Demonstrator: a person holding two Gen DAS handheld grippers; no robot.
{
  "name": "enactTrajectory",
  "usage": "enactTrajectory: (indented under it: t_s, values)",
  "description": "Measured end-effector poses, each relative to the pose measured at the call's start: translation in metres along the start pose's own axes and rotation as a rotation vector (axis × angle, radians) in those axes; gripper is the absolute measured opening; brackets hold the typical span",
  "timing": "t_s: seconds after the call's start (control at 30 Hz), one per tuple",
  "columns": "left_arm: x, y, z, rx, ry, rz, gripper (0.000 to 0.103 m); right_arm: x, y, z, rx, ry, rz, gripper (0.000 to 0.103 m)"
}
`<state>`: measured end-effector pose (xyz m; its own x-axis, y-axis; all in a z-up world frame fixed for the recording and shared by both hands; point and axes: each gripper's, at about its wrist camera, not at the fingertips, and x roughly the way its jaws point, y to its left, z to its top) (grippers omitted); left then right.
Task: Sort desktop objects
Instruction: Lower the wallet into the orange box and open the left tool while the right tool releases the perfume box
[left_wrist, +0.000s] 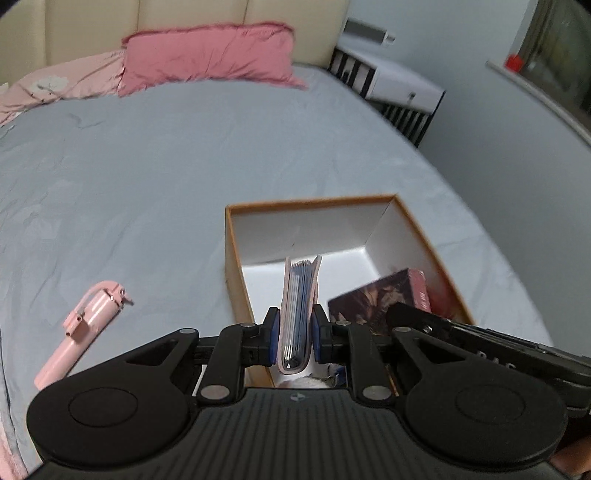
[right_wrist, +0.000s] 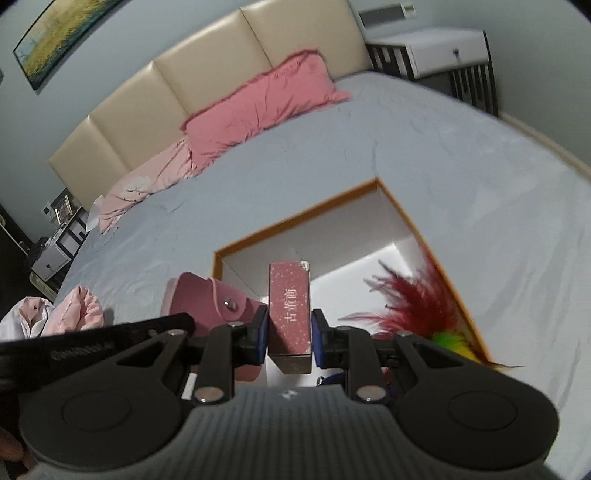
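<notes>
Gripping a pink card wallet (left_wrist: 298, 314), the left gripper (left_wrist: 294, 338) hangs above the open box (left_wrist: 232, 266); the right gripper (right_wrist: 289, 334) pinches a maroon carton (right_wrist: 290, 314) alongside. Crowded together, they could collide, or a release could snag the feathers (right_wrist: 421, 302) right of it.

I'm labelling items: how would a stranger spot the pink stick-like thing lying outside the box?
On the grey bed sheet, look left of the open orange-rimmed box. The pink selfie stick lies there alone, long and slim, with a folded clamp at its far end.
</notes>
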<state>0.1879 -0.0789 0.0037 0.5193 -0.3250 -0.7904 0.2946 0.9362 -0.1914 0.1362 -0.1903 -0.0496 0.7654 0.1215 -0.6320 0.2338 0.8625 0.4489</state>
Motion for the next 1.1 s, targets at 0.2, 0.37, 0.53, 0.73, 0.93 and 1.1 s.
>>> enactTrajectory:
  t_s: [0.2, 0.37, 0.53, 0.73, 0.93, 1.1]
  values:
    - [0.020, -0.008, -0.003, -0.001, 0.036, 0.109, 0.019, 0.039, -0.010, -0.005, 0.036, 0.071, 0.034, 0.024]
    - [0.029, -0.016, -0.004, 0.018, 0.022, 0.162, 0.019, 0.058, -0.016, -0.009, 0.064, 0.115, 0.066, 0.024]
    - [0.033, -0.019, -0.005, 0.024, -0.005, 0.180, 0.018, 0.066, -0.018, -0.013, 0.069, 0.137, 0.070, 0.024]
    - [0.032, -0.024, -0.008, 0.064, -0.055, 0.183, 0.018, 0.065, -0.020, -0.016, 0.069, 0.128, 0.062, 0.024]
    - [0.045, -0.021, -0.016, 0.091, 0.008, 0.182, 0.018, 0.065, -0.025, -0.021, 0.078, 0.142, 0.041, 0.024]
    - [0.047, -0.018, -0.015, 0.074, 0.037, 0.156, 0.018, 0.066, -0.028, -0.022, 0.089, 0.153, 0.042, 0.024]
